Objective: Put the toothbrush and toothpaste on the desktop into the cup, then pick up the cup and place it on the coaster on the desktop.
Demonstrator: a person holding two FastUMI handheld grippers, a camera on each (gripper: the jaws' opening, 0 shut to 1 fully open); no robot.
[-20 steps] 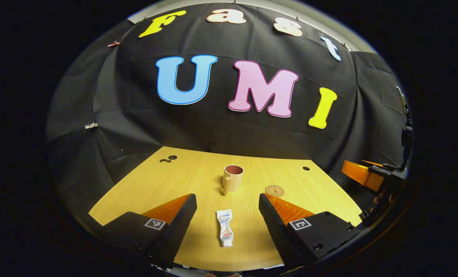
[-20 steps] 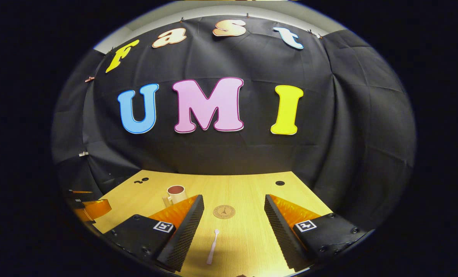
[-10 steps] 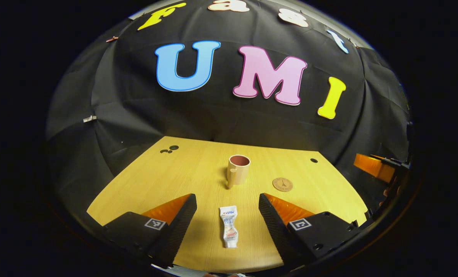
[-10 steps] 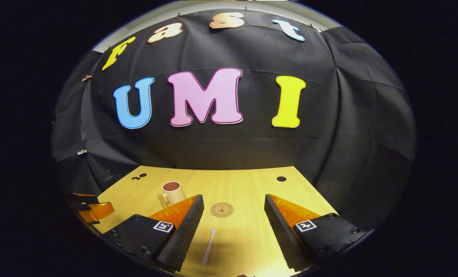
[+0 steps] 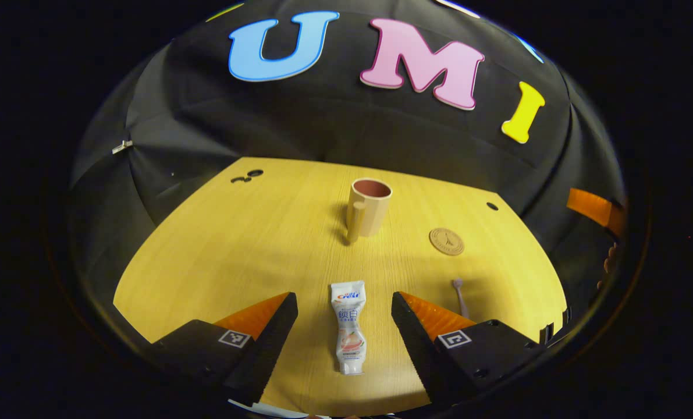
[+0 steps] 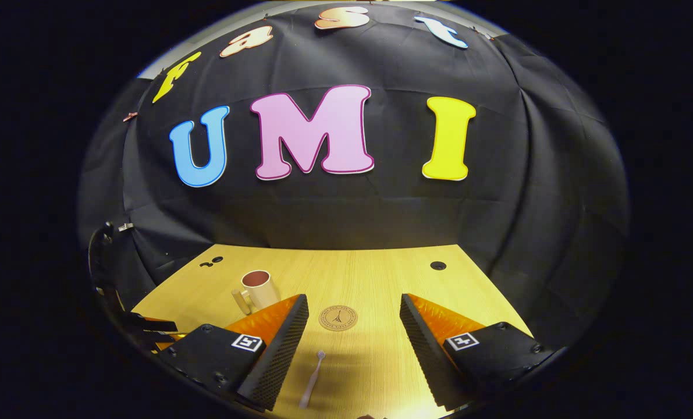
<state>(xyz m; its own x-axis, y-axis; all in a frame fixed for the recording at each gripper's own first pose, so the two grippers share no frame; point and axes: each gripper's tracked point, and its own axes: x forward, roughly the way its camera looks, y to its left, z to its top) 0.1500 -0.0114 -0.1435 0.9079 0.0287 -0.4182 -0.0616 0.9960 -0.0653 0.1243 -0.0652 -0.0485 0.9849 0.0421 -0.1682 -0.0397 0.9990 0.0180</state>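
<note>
In the left gripper view the left gripper (image 5: 344, 308) hangs over the wooden desktop (image 5: 253, 244) with its fingers spread wide and nothing between them but air — the toothpaste (image 5: 349, 334) lies flat on the wood at lower centre, in the gap and clear of both fingers. Above it, at mid-frame, the cup (image 5: 369, 205) stands upright with its handle toward the camera; its reddish inside looks empty. The round coaster (image 5: 446, 241) lies to the right of the cup, bare, and the toothbrush (image 5: 459, 294) lies below the coaster, just right of the right-hand finger. In the right gripper view the right gripper (image 6: 353, 317) is likewise wide open and holds nothing — the toothbrush (image 6: 312, 379) lies at bottom centre between its fingers, the coaster (image 6: 338, 318) just above it, and the cup (image 6: 257, 287) stands at lower left.
</note>
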